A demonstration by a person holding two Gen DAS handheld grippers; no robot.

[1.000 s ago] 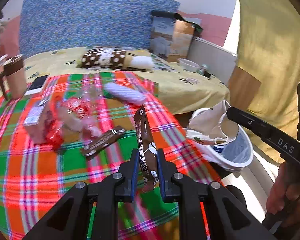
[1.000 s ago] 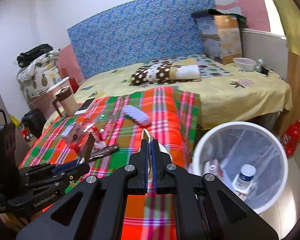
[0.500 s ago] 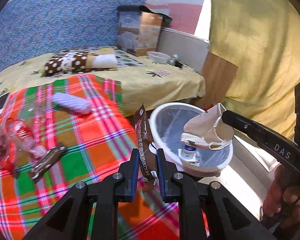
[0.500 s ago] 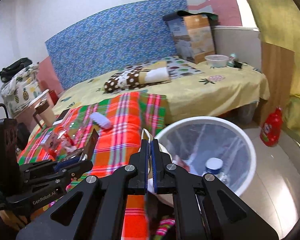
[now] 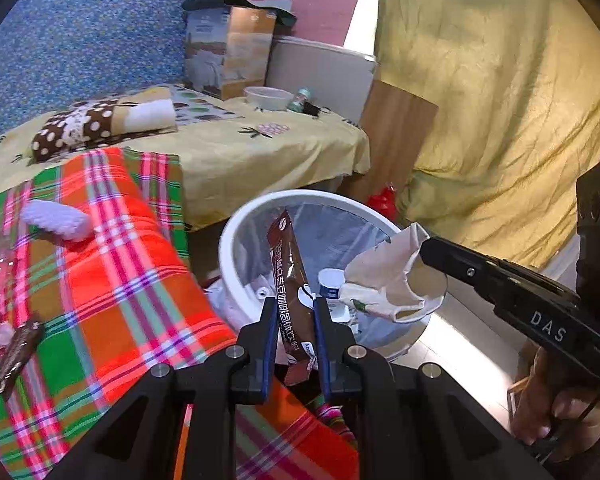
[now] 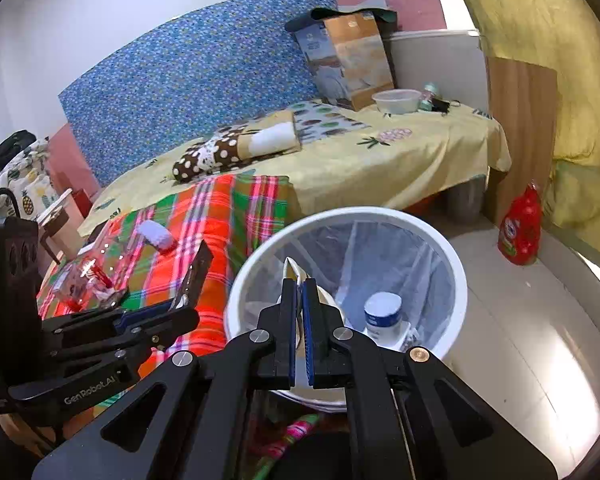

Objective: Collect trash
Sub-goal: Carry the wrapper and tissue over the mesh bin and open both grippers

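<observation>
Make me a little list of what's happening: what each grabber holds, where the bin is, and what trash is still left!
left gripper: jaws shut on a brown wrapper, held over the bin
right gripper: jaws shut on crumpled paper, also over the bin
bin: white, lined, on the floor beside the plaid blanket
inside bin: a small bottle
left on blanket: another brown wrapper, clear plastic
</observation>
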